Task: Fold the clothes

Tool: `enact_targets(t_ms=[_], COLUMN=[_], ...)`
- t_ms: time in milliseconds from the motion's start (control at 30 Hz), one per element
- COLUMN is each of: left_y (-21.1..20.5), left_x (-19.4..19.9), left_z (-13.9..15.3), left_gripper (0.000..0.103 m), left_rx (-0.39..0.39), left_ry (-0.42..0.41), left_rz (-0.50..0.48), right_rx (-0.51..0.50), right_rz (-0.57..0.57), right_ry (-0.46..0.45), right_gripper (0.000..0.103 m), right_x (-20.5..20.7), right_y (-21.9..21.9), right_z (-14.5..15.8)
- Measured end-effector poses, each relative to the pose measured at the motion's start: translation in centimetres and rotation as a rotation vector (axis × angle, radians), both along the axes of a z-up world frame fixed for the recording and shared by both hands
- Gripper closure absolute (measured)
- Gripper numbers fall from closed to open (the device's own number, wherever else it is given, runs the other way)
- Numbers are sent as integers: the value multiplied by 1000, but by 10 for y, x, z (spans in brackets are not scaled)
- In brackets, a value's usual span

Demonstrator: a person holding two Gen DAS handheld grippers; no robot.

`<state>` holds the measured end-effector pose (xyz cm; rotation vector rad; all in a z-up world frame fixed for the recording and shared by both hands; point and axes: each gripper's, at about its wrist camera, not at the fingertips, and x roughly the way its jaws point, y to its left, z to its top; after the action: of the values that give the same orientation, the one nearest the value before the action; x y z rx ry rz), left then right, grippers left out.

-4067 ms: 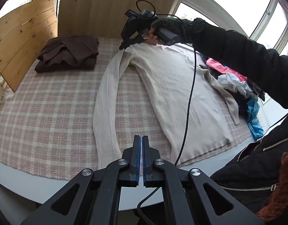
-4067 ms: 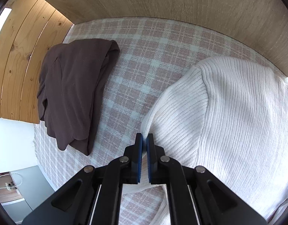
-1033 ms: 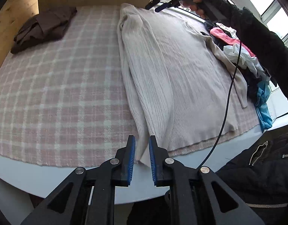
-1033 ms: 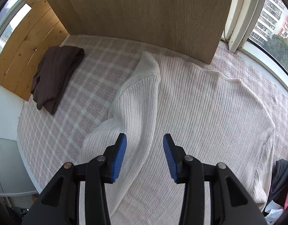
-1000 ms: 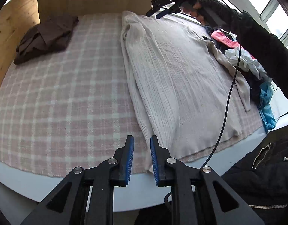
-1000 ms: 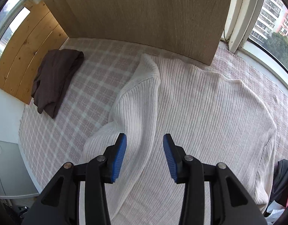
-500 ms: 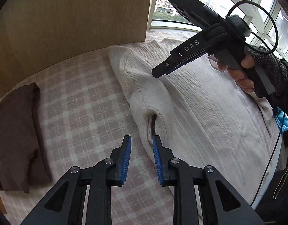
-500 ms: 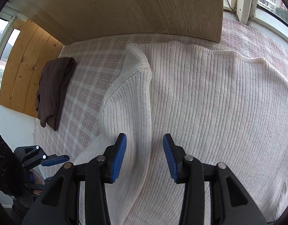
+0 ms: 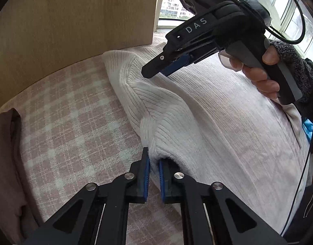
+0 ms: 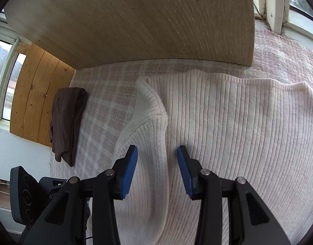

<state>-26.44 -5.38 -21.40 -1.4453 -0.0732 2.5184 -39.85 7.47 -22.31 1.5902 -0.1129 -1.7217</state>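
On the pink checked table cover (image 9: pixel 74 122), the cream ribbed sweater (image 9: pixel 228 122) lies flat; the left gripper (image 9: pixel 153 170) has just closed, pinching its folded sleeve to carry it across, while the right gripper (image 10: pixel 157 164) hovers with fingers spread.

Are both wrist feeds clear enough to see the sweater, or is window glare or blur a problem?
Left wrist: sweater sharp, window bright but no washout, edges bent by fisheye. Right wrist: sweater ribs crisp, soft daylight, wooden board bowed by the lens.
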Motion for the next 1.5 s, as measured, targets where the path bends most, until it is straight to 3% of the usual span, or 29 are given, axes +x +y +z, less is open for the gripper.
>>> enact_targets(t_ms=[33, 100, 167, 233, 333, 367, 433, 467, 567, 700, 900, 967, 1000, 1033, 1067, 1167, 1233, 1300, 1367, 1500], left_y=[-2, -4, -4, -7, -13, -14, -16, -18, -26, -40, -45, -44, -41, -37, -31, 6, 41, 78, 111, 147], left_x=[6, 23, 35, 32, 35, 38, 43, 47, 67, 111, 223, 263, 285, 306, 324, 352, 356, 350, 342, 329], left_z=[6, 21, 20, -1, -10, -5, 3, 7, 22, 56, 97, 107, 109, 109, 105, 78, 58, 40, 28, 6], left_gripper=[97, 97, 97, 97, 94, 91, 79, 79, 83, 84, 83, 83, 83, 83, 83, 82, 82, 82, 82, 80], left_rx=[-3, -4, -6, -29, -29, -29, -29, -25, -18, 41, 56, 51, 56, 73, 103, 226, 326, 361, 324, 148], left_ry=[31, 105, 131, 53, 24, 34, 53, 56, 57, 83, 83, 72, 58, 44, 27, -9, -21, -27, -41, -88], left_rz=[34, 87, 102, 108, 125, 126, 128, 129, 148, 199, 336, 392, 429, 464, 494, 534, 507, 471, 427, 411], right_rx=[-17, -17, 17, 59, 140, 134, 104, 90, 40, 32, -169, -216, -237, -238, -234, -169, -90, -10, 41, 81], right_rz=[16, 45, 48, 56, 46, 43, 42, 42, 162, 256, 134, 134, 137, 166, 201, 295, 352, 410, 450, 489], right_ry=[-1, 45, 66, 94, 199, 223, 261, 281, 221, 218, 218, 254, 275, 263, 244, 148, 114, 82, 83, 80], right_gripper=[64, 98, 98, 98, 82, 75, 74, 74, 74, 74, 74, 73, 63, 51, 27, 24, 24, 25, 25, 25], right_x=[1, 4, 2, 2, 7, 10, 19, 23, 53, 96, 134, 151, 159, 169, 179, 211, 239, 267, 290, 319], right_y=[-4, -11, -15, -19, -20, -19, -17, -15, -21, -11, 76, 101, 113, 114, 111, 92, 81, 71, 72, 78], right_z=[0, 3, -1, -1, 15, 22, 35, 42, 46, 63, 141, 164, 175, 172, 166, 126, 89, 52, 28, 2])
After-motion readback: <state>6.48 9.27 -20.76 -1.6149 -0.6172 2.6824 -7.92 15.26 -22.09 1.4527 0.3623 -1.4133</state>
